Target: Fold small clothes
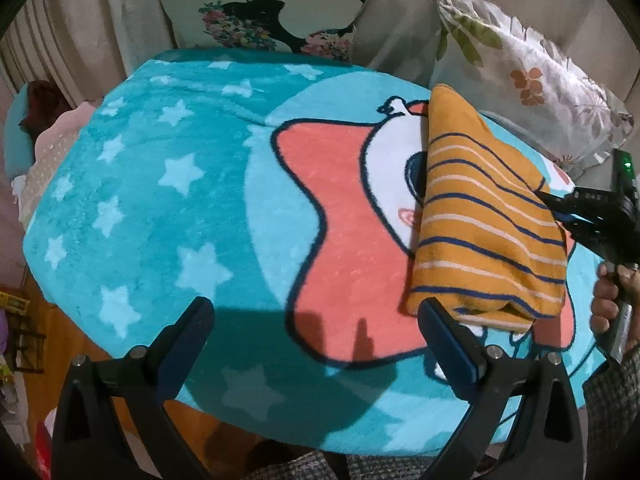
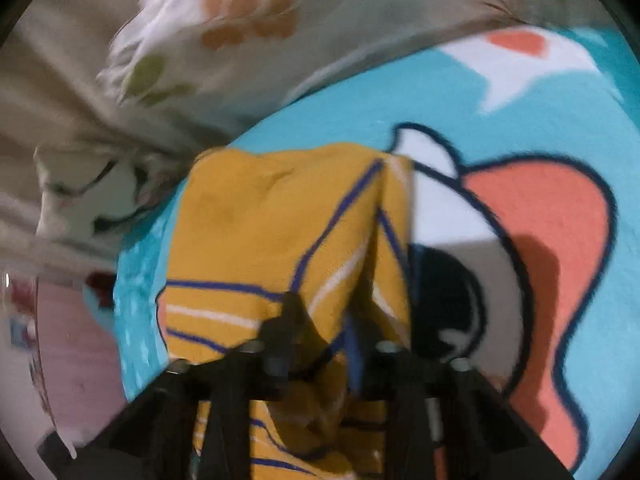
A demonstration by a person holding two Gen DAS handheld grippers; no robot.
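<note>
Now the mustard-yellow knit garment with navy and white stripes (image 1: pixel 484 208) lies folded lengthwise, long axis running away from the camera on the teal star-patterned fleece blanket (image 1: pixel 168 184); right gripper (image 1: pixel 558 210) pinches its side edge, left gripper (image 1: pixel 316 320) spread wide, empty.

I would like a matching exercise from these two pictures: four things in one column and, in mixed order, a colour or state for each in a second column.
Things:
1. striped garment
2. blanket
3. left tool
4. right tool

Colour or state:
A. open, holding nothing
B. turquoise with pale stars
C. mustard yellow with blue and white stripes
D. shut on the edge of the cloth

Pairs: 1-C, 2-B, 3-A, 4-D
</note>
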